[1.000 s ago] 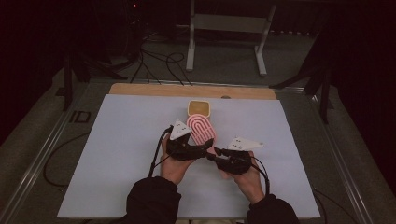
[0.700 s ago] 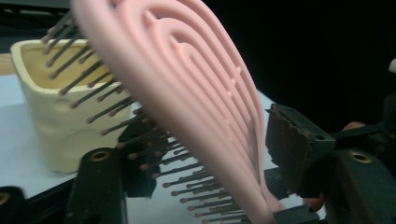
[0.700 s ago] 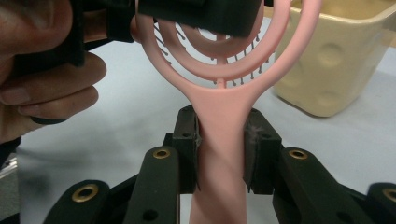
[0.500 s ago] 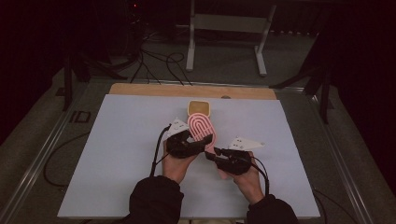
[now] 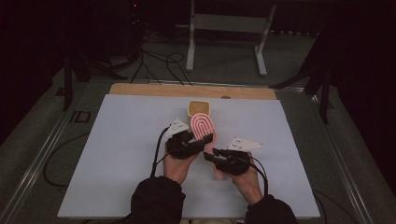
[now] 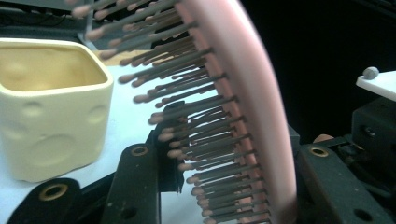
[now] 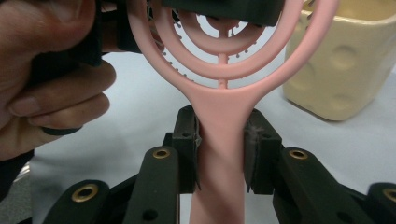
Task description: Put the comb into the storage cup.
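A pink vented hairbrush (image 5: 202, 127) stands on edge above the white sheet, between both grippers. My right gripper (image 7: 222, 149) is shut on its handle (image 7: 219, 186), pads pressing both sides. My left gripper (image 6: 240, 149) has just been closing on the brush head (image 6: 261, 93). One jaw meets the bristle tips, and the other backs the pink frame. In the high view the left gripper (image 5: 201, 140) sits left of the head and the right gripper (image 5: 211, 154) just below it. A pale yellow dimpled cup (image 5: 199, 108) stands upright right behind the brush.
The white sheet (image 5: 116, 140) covers the table, with a wooden board (image 5: 140, 89) along its far edge. A metal stand (image 5: 224, 28) and cables lie on the dark floor beyond. The left hand (image 7: 51, 79) wraps its gripper body near the brush head.
The left gripper's jaws have closed in around the brush head. Both hands and the brush have stayed about where they were.
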Motion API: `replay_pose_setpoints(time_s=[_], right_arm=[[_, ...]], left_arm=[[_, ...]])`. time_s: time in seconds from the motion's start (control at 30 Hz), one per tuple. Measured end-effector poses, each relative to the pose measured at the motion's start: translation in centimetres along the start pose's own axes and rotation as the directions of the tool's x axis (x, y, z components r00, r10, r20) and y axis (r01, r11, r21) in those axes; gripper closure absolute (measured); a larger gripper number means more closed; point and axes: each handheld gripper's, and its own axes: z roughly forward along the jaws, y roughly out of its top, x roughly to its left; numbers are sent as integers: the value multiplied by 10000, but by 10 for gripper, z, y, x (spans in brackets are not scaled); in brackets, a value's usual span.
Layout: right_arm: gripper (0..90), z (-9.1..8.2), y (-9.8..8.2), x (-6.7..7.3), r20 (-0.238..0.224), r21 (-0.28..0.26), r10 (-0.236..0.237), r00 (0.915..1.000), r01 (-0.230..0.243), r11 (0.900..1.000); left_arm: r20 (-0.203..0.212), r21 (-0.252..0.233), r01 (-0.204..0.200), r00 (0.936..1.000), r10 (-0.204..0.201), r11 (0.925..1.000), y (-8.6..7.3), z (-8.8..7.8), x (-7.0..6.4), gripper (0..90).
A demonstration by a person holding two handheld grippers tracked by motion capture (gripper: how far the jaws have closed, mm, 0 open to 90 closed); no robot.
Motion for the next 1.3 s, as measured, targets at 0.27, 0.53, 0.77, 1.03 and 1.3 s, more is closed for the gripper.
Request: replay_pose_setpoints(time_s=[0.27,0.53,0.77,1.03,1.3], right_arm=[[700,1,0,0,212,56,-126,9997,125,9999],[698,0,0,-1,235,-63,-142,9996,143,9999],[597,-1,1,-1,91,-310,-234,9997,237,9992],[339,-1,2,-4,25,-325,92,10000,-91,9994],[97,-6,6,-7,656,-224,141,9977,-126,9997]], left_arm=[[256,-9,175,9995,-175,9998,1,1,0,624],[623,-164,339,9975,-328,9993,3,0,0,645],[674,-372,418,9970,-393,9984,6,-3,1,649],[411,-510,255,9989,-234,9984,9,-9,5,649],[290,-470,61,9996,-47,9989,12,-14,8,649]])
